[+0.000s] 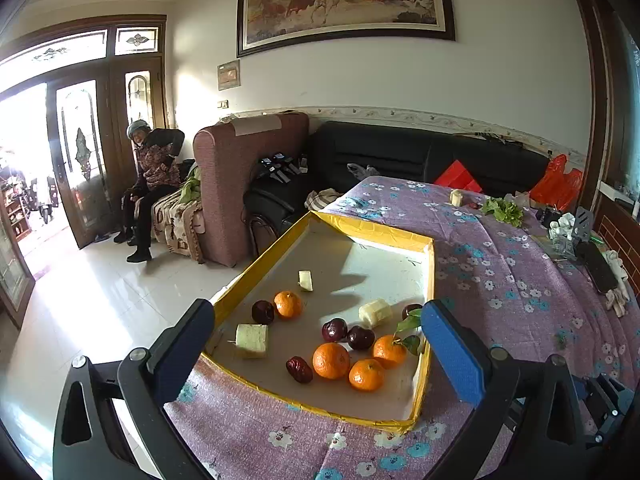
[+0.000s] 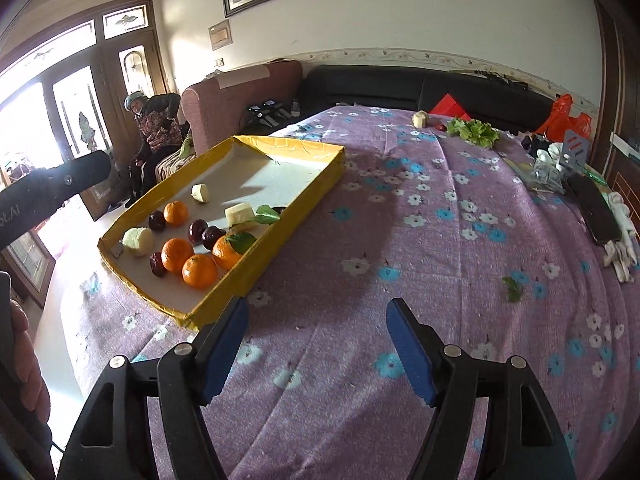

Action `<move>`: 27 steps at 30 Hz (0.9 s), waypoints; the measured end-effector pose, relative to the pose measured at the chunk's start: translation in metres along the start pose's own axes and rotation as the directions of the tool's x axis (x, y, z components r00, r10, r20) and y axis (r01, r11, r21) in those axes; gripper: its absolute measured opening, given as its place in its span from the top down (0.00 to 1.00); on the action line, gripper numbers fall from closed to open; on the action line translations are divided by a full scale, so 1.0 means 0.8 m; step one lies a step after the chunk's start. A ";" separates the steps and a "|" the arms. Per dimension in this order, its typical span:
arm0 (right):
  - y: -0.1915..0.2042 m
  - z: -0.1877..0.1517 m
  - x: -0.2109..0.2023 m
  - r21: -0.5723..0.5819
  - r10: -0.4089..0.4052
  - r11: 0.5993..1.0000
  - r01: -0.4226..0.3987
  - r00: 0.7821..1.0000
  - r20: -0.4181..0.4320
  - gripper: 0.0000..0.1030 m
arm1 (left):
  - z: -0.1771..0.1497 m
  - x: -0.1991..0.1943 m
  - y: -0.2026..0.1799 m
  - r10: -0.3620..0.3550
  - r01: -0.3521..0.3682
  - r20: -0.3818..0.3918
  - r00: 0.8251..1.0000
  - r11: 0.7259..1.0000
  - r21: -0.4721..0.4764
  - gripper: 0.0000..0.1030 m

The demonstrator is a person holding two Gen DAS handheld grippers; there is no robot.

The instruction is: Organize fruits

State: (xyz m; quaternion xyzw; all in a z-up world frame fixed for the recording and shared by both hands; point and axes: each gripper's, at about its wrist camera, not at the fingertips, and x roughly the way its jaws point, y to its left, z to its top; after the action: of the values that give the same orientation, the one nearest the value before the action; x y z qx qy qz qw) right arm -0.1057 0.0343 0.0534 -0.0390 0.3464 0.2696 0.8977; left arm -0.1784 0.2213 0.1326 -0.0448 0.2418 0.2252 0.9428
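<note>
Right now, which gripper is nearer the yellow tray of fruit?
Left. The left gripper hangs open right over the yellow tray; the right gripper, also open, sits over bare cloth beside its near corner.

walls: white, framed horse painting (image 1: 346,0) hung high, floral border strip below | floor: glossy white tiles (image 1: 100,292), sunlit | doors: brown wooden glazed doors (image 1: 80,160), bright daylight through them | seating: black leather sofa (image 1: 400,152) along wall, mauve sofa (image 1: 240,176) beside it, person seated (image 1: 152,184)
</note>
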 end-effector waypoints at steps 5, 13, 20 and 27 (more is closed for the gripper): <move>-0.003 -0.008 -0.005 -0.005 0.000 1.000 0.000 1.000 0.004 0.25 | 0.000 -0.009 -0.001 0.025 -0.025 0.022 0.999 1.000 -0.012 0.00; 0.024 -0.009 -0.011 -0.067 -0.009 0.998 0.012 0.999 0.036 0.19 | 0.002 -0.016 0.004 0.139 -0.138 0.080 0.987 0.990 -0.027 0.00; 0.042 -0.016 -0.001 -0.087 -0.007 0.996 0.008 1.000 0.009 0.16 | -0.007 0.005 0.012 0.104 -0.105 -0.021 0.994 0.994 -0.036 0.00; 0.045 -0.019 0.004 -0.096 -0.033 0.995 0.033 0.999 -0.007 0.13 | -0.016 0.018 0.014 0.073 -0.075 -0.066 0.995 0.997 -0.030 0.00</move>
State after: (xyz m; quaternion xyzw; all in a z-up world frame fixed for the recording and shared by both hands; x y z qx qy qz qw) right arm -0.1311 0.0629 0.0439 -0.0891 0.3360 0.2710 0.8976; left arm -0.1777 0.2347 0.1143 -0.0584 0.2702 0.2622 0.9246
